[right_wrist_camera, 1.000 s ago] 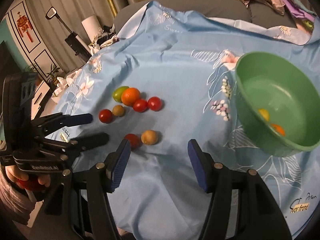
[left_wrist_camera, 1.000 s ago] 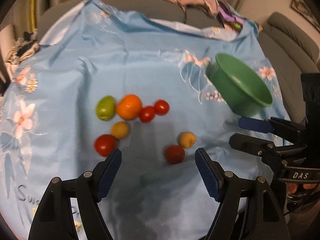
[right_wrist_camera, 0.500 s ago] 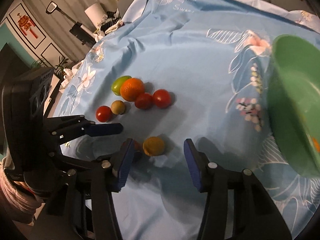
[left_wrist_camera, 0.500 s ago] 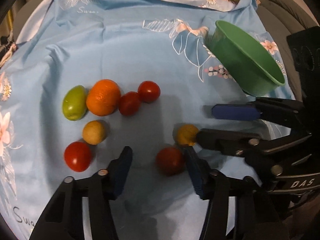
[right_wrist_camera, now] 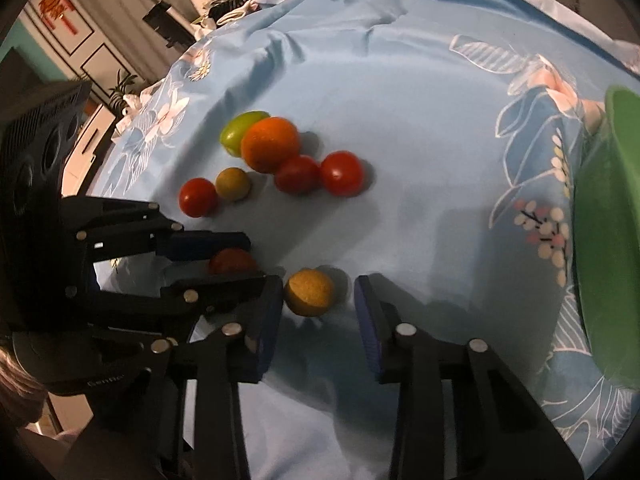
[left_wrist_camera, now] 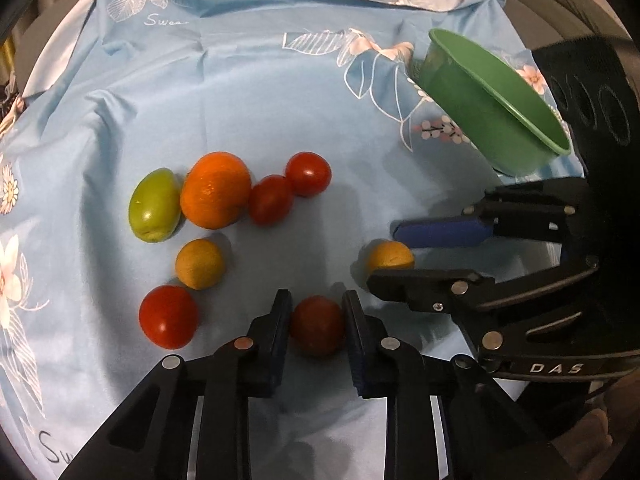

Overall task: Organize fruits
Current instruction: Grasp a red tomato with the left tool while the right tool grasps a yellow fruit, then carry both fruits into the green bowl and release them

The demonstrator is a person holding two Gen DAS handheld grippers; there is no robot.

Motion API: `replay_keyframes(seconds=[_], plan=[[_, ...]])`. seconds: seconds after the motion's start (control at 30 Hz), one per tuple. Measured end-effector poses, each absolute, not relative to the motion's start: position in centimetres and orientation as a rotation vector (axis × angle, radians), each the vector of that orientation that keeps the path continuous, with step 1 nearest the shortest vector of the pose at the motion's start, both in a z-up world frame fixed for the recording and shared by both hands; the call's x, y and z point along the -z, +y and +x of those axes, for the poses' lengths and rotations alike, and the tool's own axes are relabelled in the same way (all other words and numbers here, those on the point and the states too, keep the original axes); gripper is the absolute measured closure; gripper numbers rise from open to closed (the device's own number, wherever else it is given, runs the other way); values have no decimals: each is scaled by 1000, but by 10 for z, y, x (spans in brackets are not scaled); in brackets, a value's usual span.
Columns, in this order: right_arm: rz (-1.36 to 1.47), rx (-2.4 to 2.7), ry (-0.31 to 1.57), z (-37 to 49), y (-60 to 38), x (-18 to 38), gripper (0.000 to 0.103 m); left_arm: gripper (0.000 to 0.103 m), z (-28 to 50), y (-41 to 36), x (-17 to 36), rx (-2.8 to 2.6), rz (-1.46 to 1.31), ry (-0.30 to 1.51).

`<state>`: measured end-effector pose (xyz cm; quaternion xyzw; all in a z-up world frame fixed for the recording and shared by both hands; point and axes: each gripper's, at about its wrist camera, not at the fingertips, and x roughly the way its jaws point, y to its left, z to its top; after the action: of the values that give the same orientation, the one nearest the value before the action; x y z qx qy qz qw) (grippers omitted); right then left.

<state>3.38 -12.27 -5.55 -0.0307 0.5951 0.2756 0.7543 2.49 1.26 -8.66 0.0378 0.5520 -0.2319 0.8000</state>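
My left gripper [left_wrist_camera: 316, 316] points steeply down, its jaws closing with both pads pressed on a red tomato [left_wrist_camera: 318, 326] that lies on the blue cloth. Just right of it, my right gripper [right_wrist_camera: 318, 308] straddles a small yellow fruit [right_wrist_camera: 309, 292]. Its jaws are closing too: the left pad touches the fruit and a gap shows at the right pad. A green fruit [left_wrist_camera: 154, 206], an orange [left_wrist_camera: 216, 190], two red tomatoes [left_wrist_camera: 270, 200], a yellow-brown fruit [left_wrist_camera: 200, 264] and another red tomato [left_wrist_camera: 168, 316] lie grouped to the left. The green bowl [left_wrist_camera: 492, 108] stands at the right.
A wrinkled blue floral cloth [left_wrist_camera: 260, 92] covers the surface, with a grey sofa behind it. The two grippers sit close side by side. A hand [left_wrist_camera: 592, 444] holds the right one. Furniture and a wall picture [right_wrist_camera: 56, 4] show beyond the cloth's left edge.
Both grippers sank toward the cloth and narrowed their jaws. The left one closed on the red tomato. The right one came down around the yellow fruit.
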Motion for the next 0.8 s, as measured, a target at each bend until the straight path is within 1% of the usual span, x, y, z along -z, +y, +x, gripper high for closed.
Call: replay_keyframes(seconds=[0.03,0.33,0.8], plan=[[-74,-604,1295,33,-121,56,77,78,25,15,86,498,68,1182],[-29,-594,1238,26,-125,51,76,78,22,35,81,485,-30,1147],[39,-464,1040,13,-175,-12,76,78,17,6,29,493,-8,973]])
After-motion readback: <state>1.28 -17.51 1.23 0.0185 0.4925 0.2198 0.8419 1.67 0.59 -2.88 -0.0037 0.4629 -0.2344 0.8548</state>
